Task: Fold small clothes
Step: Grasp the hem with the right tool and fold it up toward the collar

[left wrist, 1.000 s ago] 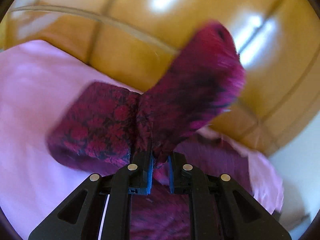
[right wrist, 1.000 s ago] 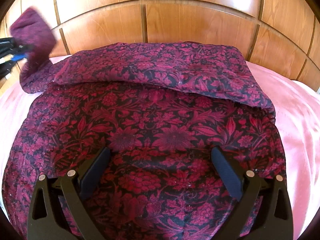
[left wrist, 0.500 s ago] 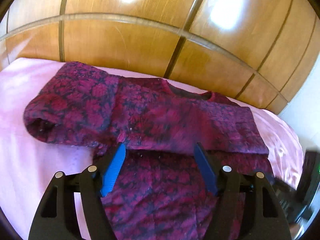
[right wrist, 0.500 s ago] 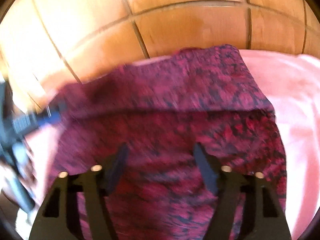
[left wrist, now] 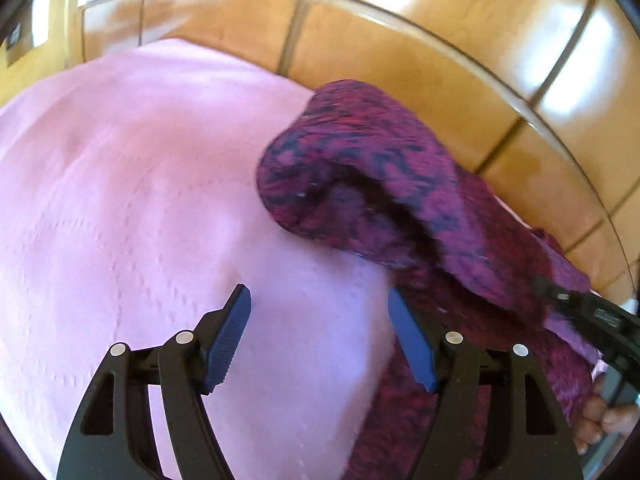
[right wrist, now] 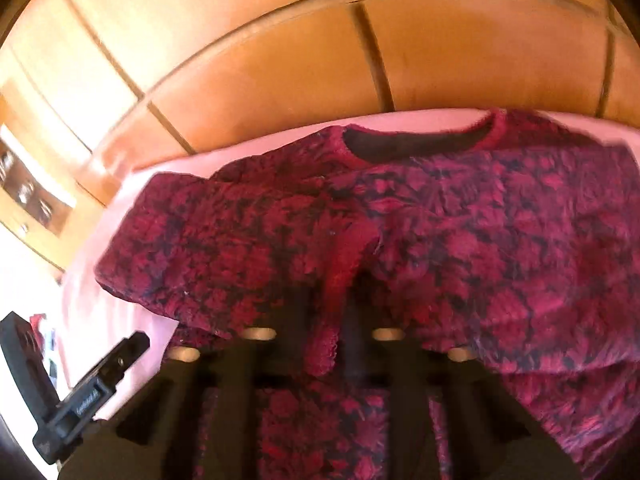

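Wood panelling [left wrist: 400, 80] behind pink bedsheet [left wrist: 120, 200]. My left gripper [left wrist: 320, 332] gapes wide, holding nothing, bare sheet beneath. Right gripper [right wrist: 340, 320] blurred, pinched on a fold of the maroon floral top [right wrist: 500, 220]; sleeve [left wrist: 360, 184] humped at right, hem cut off.

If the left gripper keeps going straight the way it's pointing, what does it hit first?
Most likely the pink bedsheet. The left gripper is open, with only bare sheet between its fingers. The maroon garment's sleeve lies just right of that line, so it would probably be missed, though depth is hard to judge.
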The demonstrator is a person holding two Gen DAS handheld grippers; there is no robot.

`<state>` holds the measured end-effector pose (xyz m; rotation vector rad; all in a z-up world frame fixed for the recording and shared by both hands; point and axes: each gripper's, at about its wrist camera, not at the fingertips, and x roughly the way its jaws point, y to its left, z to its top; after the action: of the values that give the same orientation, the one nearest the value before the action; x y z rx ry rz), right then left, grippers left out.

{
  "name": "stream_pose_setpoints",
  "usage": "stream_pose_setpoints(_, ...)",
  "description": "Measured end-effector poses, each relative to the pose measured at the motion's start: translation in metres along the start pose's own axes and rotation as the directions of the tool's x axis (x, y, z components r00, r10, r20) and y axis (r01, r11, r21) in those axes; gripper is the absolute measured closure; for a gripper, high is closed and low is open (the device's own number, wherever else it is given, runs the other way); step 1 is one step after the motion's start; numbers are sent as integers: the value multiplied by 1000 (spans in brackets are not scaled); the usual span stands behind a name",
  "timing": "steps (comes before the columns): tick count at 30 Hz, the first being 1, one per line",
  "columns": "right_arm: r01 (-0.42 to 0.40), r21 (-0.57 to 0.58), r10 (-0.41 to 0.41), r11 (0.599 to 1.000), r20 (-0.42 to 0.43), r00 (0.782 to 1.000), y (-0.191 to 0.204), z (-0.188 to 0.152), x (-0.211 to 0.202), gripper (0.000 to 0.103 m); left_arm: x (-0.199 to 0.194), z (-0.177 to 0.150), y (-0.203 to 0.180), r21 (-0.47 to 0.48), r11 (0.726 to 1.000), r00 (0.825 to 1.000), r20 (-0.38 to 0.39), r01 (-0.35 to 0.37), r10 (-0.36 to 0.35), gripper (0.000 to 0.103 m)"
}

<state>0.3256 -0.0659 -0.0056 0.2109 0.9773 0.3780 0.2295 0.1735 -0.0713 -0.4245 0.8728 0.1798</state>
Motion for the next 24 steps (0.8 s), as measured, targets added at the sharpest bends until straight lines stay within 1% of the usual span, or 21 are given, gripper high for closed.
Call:
stream_pose_setpoints(2, 4, -33, -2, 999, 62, 998, 5, 7, -24, 95, 8, 6, -4, -14, 1000, 1000, -1, -8, 8, 33)
stream_pose_setpoints(4, -2, -39, 6, 999, 120, 993, 4, 15, -49, 95, 13, 11, -10, -18, 1000, 1000, -5, -6, 6, 33)
stream_pose_setpoints(7, 3, -52, 8, 999, 202, 979, -3, 26, -86, 95, 23, 18, -24, -19, 1000, 1000, -1, -11, 11, 33)
stream_pose_setpoints(9, 39, -55, -24, 998, 253, 967, -10, 32, -105, 96, 29, 21, -34, 6, 999, 999, -3, -52, 52, 33)
stream_pose_setpoints(11, 129, -44, -109, 991, 303, 947, -29, 35, -123, 96, 38, 21, -47, 50, 993, 994, -2, -108, 109, 33)
stream_pose_setpoints(12, 154, -29, -138, 988, 307, 942, -39, 36, -127, 96, 39, 21, -51, 63, 990, 992, 2, -126, 126, 33)
stream_pose_setpoints(14, 210, 35, -211, 977, 293, 932, -72, 34, -131, 96, 38, 19, -49, 66, 989, 991, 4, -133, 133, 33)
stream_pose_setpoints(15, 240, 62, -248, 969, 280, 927, -87, 31, -129, 97, 38, 18, -48, 72, 989, 991, 3, -133, 133, 31)
stream_pose_setpoints(16, 270, 94, -286, 958, 256, 924, -105, 27, -125, 97, 39, 17, -48, 85, 988, 991, 3, -133, 133, 30)
stream_pose_setpoints(17, 288, 132, -311, 948, 220, 924, -125, 22, -119, 97, 40, 15, -49, 105, 985, 991, 4, -137, 137, 30)
stream_pose_setpoints(19, 295, 191, -325, 936, 149, 934, -159, 7, -110, 99, 44, 13, -55, 136, 979, 989, 1, -150, 151, 30)
stream_pose_setpoints(21, 308, 232, -332, 923, 71, 941, -185, -9, -90, 100, 45, 13, -55, 136, 979, 988, -1, -153, 154, 30)
stream_pose_setpoints(23, 285, 260, -308, 923, 52, 950, -194, -23, -80, 100, 45, 13, -54, 143, 977, 987, 1, -158, 159, 30)
stream_pose_setpoints(24, 286, 258, -311, 923, 62, 948, -193, -23, -76, 100, 44, 12, -55, 151, 976, 987, -1, -159, 161, 30)
